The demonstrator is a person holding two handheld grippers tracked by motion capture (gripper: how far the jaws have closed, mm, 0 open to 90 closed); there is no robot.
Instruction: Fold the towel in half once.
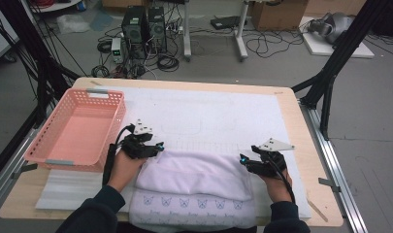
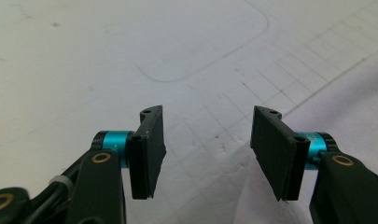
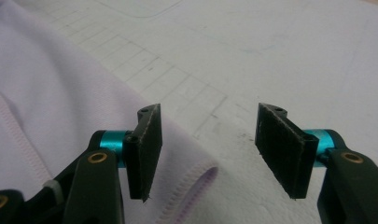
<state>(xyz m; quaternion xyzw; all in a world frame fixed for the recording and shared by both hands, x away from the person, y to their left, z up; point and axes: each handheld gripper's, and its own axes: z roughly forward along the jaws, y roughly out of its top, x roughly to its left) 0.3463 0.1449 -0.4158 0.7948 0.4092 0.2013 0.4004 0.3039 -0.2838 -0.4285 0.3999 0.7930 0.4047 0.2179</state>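
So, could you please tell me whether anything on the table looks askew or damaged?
Nothing stands out. The folded garment lies flat on the mat, the basket sits upright at the left, and both grippers stand open beside the garment.

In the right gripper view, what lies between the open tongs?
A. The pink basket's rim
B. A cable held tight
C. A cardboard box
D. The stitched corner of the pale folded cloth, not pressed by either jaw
D: in the right gripper view the right tongs stand open, and the hemmed corner of the folded cloth lies on the white mat between them, clear of both jaws.
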